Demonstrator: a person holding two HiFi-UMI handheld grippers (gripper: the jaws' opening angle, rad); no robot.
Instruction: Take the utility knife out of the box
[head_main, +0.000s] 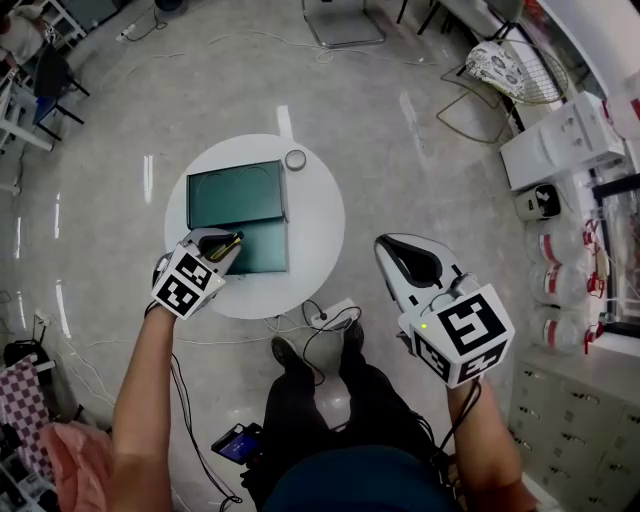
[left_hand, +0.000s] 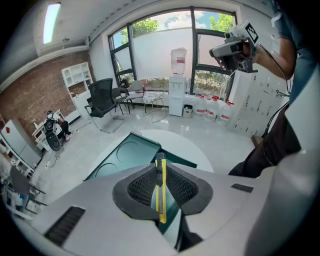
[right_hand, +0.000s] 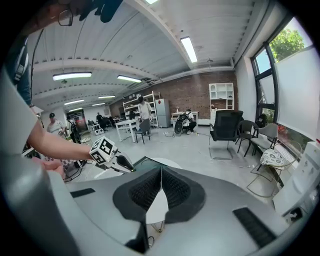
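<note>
While utility knife (left_hand: 160, 190) was pinched edgewise between pads of left gripper (head_main: 205, 258), held over near corner of open green box (head_main: 235, 195) on round white table (head_main: 318, 215), firm squeeze was judged needed, knife to be carried clear of box rim. Right gripper (right_hand: 160, 186) was seen pressed together, empty, well aside.

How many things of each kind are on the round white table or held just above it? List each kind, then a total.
box: 1
knife: 1
small round object: 1
Total: 3
</note>
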